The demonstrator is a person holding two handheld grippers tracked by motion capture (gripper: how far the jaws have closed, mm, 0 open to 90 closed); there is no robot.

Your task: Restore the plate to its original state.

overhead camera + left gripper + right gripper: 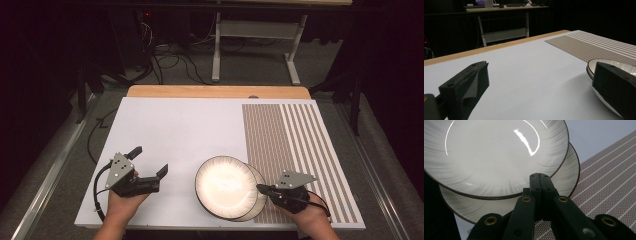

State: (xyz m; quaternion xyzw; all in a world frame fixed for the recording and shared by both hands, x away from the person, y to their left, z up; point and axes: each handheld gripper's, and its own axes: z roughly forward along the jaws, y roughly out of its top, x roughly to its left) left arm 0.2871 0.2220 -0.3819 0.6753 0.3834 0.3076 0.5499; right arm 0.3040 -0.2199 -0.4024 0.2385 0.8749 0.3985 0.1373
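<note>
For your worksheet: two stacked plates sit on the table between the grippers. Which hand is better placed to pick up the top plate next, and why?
Probably the left. The left gripper has its jaws wide open, facing the top plate beside it. The right gripper sits at the plates' opposite edge with jaws closed together, gripping nothing, so it would have to open first.

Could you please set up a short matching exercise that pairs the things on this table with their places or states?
Things:
1. left tongs
2. right tongs
3. top plate
4. striped mat

Places or states:
A. covers the table's right part
B. jaws shut, tips at the plates' right rim
C. stacked, offset, on a second plate
D. jaws wide apart, nothing between them

Pairs: 1-D, 2-B, 3-C, 4-A
</note>
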